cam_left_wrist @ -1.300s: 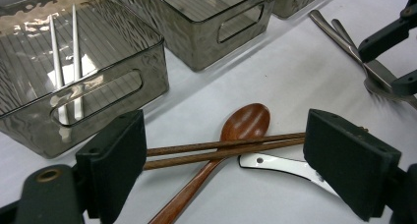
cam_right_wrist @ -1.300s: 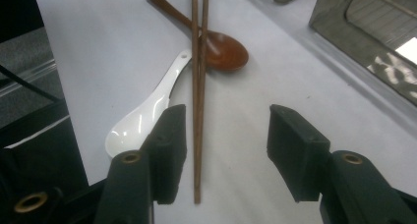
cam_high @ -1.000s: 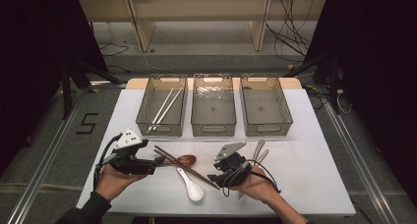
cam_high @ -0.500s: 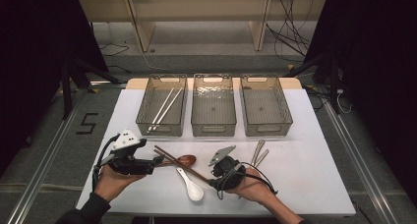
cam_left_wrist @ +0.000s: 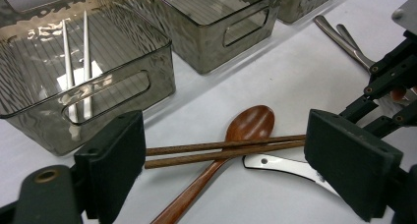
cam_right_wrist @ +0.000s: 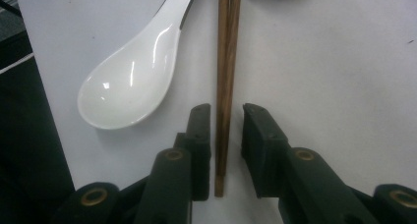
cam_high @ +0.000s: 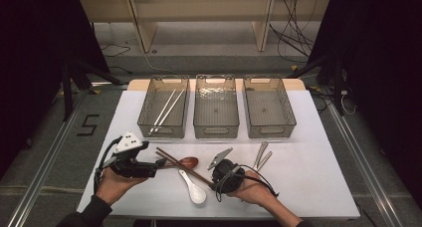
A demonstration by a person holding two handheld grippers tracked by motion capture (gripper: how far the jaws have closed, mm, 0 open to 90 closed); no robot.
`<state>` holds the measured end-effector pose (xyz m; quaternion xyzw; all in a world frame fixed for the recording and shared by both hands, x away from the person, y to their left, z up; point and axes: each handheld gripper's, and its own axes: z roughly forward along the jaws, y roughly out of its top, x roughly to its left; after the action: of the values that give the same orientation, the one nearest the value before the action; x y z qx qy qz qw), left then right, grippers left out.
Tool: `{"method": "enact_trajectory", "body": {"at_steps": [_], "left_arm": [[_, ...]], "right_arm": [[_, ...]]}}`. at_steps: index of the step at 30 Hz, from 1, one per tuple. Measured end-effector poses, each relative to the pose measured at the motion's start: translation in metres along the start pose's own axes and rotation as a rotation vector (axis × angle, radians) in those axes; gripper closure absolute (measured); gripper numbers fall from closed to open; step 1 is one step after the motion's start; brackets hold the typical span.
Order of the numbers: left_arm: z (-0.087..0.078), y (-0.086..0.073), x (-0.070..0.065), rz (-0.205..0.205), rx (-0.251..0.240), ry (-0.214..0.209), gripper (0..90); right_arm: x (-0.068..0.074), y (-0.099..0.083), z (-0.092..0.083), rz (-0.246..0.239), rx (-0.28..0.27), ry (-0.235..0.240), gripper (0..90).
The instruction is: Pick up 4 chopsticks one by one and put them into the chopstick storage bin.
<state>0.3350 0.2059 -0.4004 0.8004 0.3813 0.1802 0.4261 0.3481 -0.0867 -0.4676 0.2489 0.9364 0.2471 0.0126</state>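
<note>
A pair of brown chopsticks (cam_high: 181,167) lies slantwise on the white table, across a wooden spoon (cam_high: 188,162). A white ceramic spoon (cam_high: 194,189) lies just beside them. My right gripper (cam_high: 215,183) is low over the chopsticks' near end. In the right gripper view its jaws (cam_right_wrist: 227,116) straddle the chopsticks (cam_right_wrist: 225,62); they have just been closing, and a narrow gap remains on one side. My left gripper (cam_high: 160,163) is held at the chopsticks' other end, wide open (cam_left_wrist: 231,160), with the chopsticks (cam_left_wrist: 221,148) and wooden spoon (cam_left_wrist: 248,126) ahead of its pads.
Three clear bins stand in a row at the back: the left bin (cam_high: 163,131) holds white chopsticks (cam_high: 166,110), the middle bin (cam_high: 215,130) and right bin (cam_high: 269,129) look empty. Metal cutlery (cam_high: 261,155) lies right of my right gripper. The table's front edge (cam_high: 219,218) is near the person's hands.
My right gripper has sunk toward the table and shifted slightly left onto the chopsticks' near end, and its jaws have narrowed. The left gripper has stayed put.
</note>
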Motion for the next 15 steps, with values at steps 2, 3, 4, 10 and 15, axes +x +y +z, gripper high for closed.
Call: {"method": "enact_trajectory", "body": {"at_steps": [2, 3, 4, 10, 15], "left_arm": [[0.0, -0.0001, 0.0004, 0.0, 0.0, 0.0, 15.5], [-0.0001, 0.0, 0.0006, 0.0, 0.0, 0.0, 15.5], [-0.0001, -0.0001, 0.0006, -0.001, 0.001, 0.0, 15.5], [0.0004, -0.0001, 0.0, 0.0, 0.003, -0.002, 15.5], [0.0005, -0.0003, 0.0005, 0.0, 0.005, 0.0, 15.4]], "right_arm": [[0.0, 0.0005, 0.0006, 0.002, 0.003, 0.004, 76.8], [-0.0001, 0.0008, 0.0009, -0.001, 0.001, 0.007, 78.5], [-0.0002, 0.001, 0.0009, -0.001, 0.0, 0.006, 80.2], [-0.001, 0.0013, 0.0017, -0.003, 0.0, 0.008, 84.8], [-0.0018, 0.0016, 0.0, 0.01, -0.005, 0.015, 86.7]]}}
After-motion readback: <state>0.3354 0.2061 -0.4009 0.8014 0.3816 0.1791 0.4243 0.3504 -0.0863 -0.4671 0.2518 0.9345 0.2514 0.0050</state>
